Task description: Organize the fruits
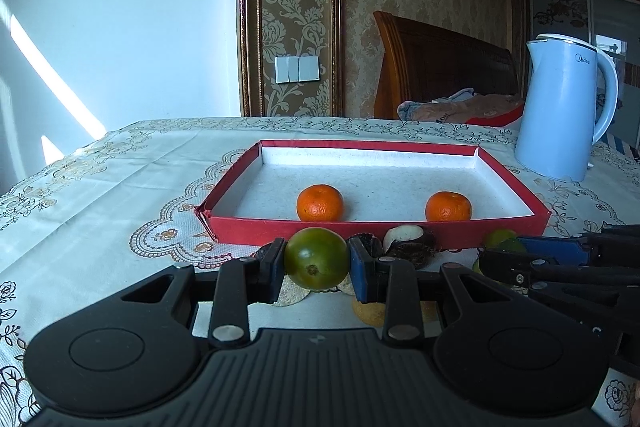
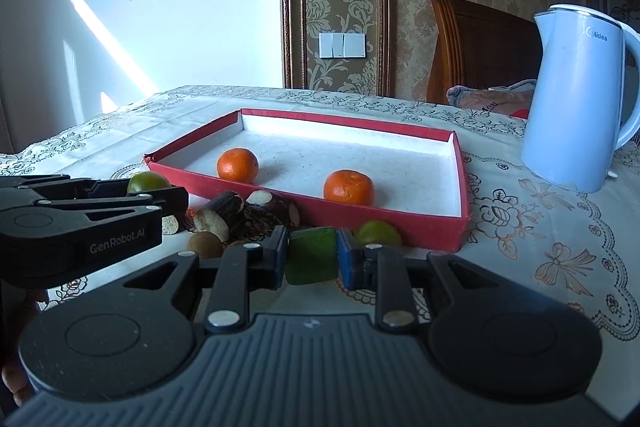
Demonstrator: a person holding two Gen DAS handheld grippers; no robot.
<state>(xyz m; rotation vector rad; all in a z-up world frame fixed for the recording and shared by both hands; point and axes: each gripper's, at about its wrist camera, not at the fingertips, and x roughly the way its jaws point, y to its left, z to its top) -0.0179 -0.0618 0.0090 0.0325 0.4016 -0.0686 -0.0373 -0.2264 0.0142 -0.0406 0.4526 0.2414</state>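
**Both tools loaded, tray held two oranges**

Left tool [image 1: 316,263] was clamped on a round green fruit [image 1: 316,257]: glossy skin, darker olive patches, brown stem scar facing the camera. It sat just in front of the tray's near wall.

Right tool [image 2: 312,261] was clamped tight on a green piece [image 2: 312,261] that looked squared-off between the pads, flat-sided, bright green; can't tell what fruit. Another green fruit [image 2: 378,233] lay just behind it, right beside the tray.

Tray [image 1: 376,227]: red walls, white floor, shallow, on the desk [image 1: 120,179] with a lace-pattern cloth. Inside were two oranges, apart from each other: left orange [image 1: 320,203] and right orange [image 1: 448,207], both dimpled, both near the front wall.

Loose pile in front of the tray: dark-brown cut chunks [image 2: 248,211] with white ends, plus a tan round one [image 2: 206,247].

Blue kettle [image 1: 564,111] stood right of the tray.
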